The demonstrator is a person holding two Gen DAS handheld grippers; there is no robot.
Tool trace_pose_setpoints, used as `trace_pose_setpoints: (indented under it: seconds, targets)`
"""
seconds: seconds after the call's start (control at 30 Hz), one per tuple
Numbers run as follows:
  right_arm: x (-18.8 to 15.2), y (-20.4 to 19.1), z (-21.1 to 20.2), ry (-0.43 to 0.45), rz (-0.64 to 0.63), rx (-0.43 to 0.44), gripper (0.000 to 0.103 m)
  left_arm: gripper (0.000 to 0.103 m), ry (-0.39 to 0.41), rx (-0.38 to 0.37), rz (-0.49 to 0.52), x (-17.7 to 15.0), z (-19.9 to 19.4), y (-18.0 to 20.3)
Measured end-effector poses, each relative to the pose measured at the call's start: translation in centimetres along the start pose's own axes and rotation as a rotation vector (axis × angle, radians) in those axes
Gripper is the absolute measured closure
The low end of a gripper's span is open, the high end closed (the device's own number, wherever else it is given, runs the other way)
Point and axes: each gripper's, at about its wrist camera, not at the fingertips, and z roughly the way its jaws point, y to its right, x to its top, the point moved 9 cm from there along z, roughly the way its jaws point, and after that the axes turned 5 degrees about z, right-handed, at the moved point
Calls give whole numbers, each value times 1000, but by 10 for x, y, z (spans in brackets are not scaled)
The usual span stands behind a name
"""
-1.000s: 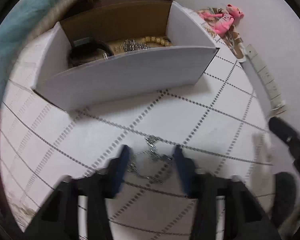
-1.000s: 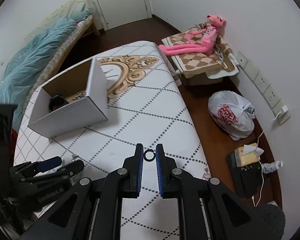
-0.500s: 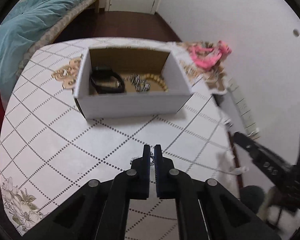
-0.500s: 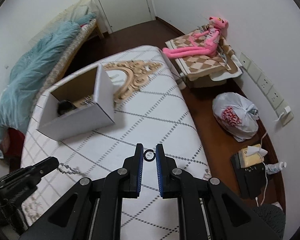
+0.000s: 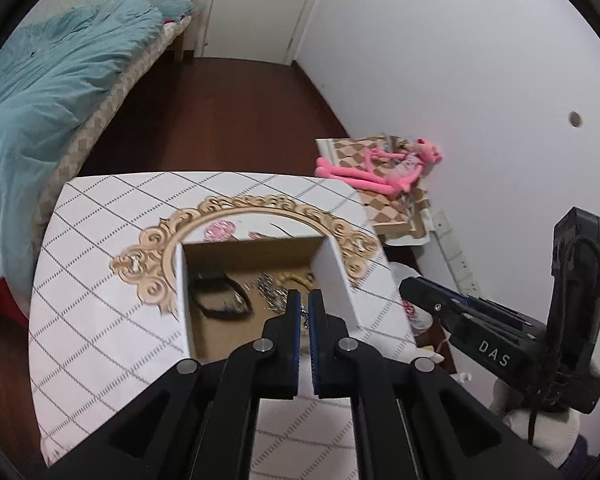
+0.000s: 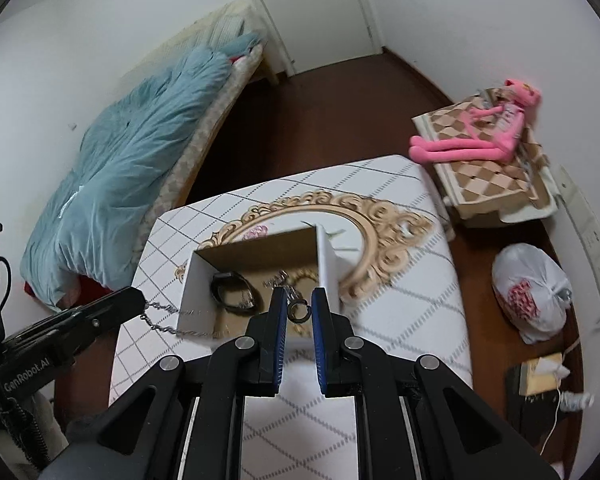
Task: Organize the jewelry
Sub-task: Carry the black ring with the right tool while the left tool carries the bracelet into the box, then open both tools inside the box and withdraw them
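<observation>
A white cardboard box stands on the checked table. Inside lie a black bracelet, silver pieces and a beaded bracelet. My left gripper is shut on a silver chain; the chain hangs from its tip beside the box's near left wall. My right gripper is shut on a small dark ring and holds it above the box's near right part. The right gripper also shows in the left wrist view.
The table has a gold ornate print. A bed with a teal duvet stands at the left. A pink plush toy lies on a checked box at the right. A white bag sits on the floor.
The left gripper closed on the chain, lifted it off the table and carried it up to the box. The right gripper moved with the ring over the box.
</observation>
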Motion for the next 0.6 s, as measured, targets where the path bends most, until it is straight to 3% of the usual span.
trace_pose_setpoints:
  seconds: [0.13, 0.3, 0.47, 0.53, 0.6]
  targets:
    - [11, -4, 36, -88, -10, -3, 90, 102, -58, 10, -28, 8, 26, -20]
    - [9, -8, 76, -219, -52, -48, 90, 97, -152, 146, -66, 4, 52, -49]
    - [8, -2, 93, -277, -76, -101, 88, 96, -158, 253, -56, 2, 59, -71]
    - [10, -1, 91, -269, -86, -118, 77, 95, -157, 299, -46, 0, 57, -78]
    - [12, 0, 88, -262, -80, -115, 64, 86, -149, 323, -43, -1, 54, -83]
